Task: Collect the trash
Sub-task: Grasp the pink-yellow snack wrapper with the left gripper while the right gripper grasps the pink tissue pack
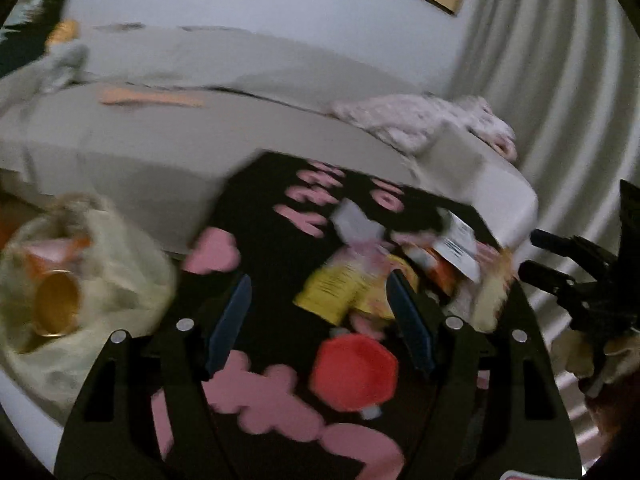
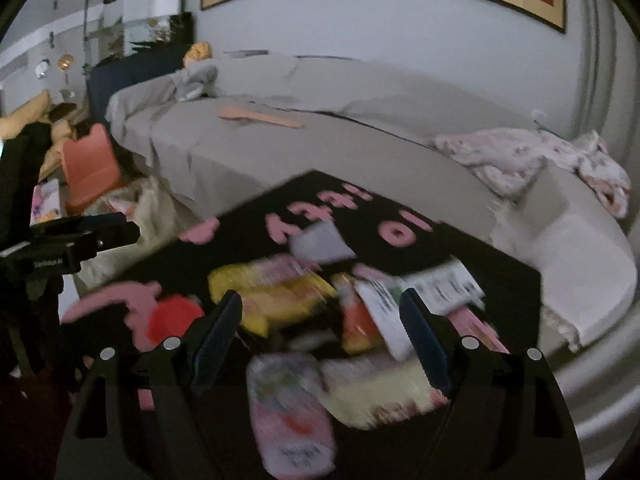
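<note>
Legible text: almost none.
- Black mat (image 2: 460, 256), far edge: large pink lettering (image 2: 400, 232), upside down and motion-blurred; one round character resembles "O", the rest unreadable.
- White label (image 2: 444, 286) among the wrappers near the mat's right edge: black print or barcode, smeared, unreadable.
- Black device (image 2: 60, 248), left of the mat: small white print, too small to read.
</note>
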